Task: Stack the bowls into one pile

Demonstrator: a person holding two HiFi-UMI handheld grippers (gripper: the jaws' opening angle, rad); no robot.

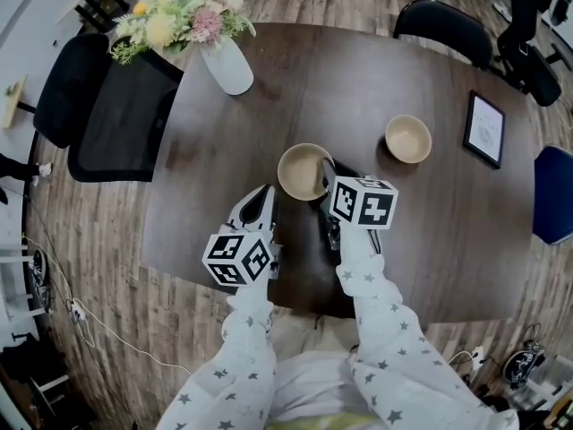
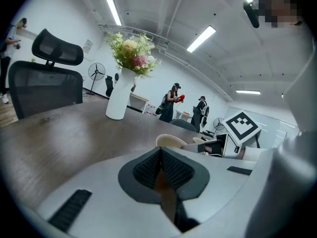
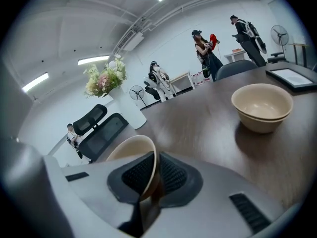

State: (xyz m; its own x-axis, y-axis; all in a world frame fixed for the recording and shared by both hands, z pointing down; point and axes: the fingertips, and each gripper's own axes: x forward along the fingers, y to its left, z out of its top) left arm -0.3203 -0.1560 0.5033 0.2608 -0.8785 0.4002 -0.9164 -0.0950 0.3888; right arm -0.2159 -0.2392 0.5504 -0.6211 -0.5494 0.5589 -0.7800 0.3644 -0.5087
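A beige bowl (image 1: 303,170) sits tilted near the middle of the dark wooden table (image 1: 269,106). My right gripper (image 1: 327,176) is shut on its right rim. In the right gripper view the thin rim of this bowl (image 3: 131,150) is pinched between the two black pads of the right gripper (image 3: 154,162). A second beige bowl (image 1: 408,138) stands apart to the right; close up this bowl (image 3: 261,105) looks like two nested bowls. My left gripper (image 1: 266,193) hovers just left of the held bowl (image 2: 171,141). The left gripper (image 2: 161,155) is shut and empty.
A white vase of flowers (image 1: 228,65) stands at the table's far left. A framed picture (image 1: 484,129) lies at the far right. Black office chairs (image 1: 125,119) stand at the left side, and another chair (image 1: 443,27) is at the far edge.
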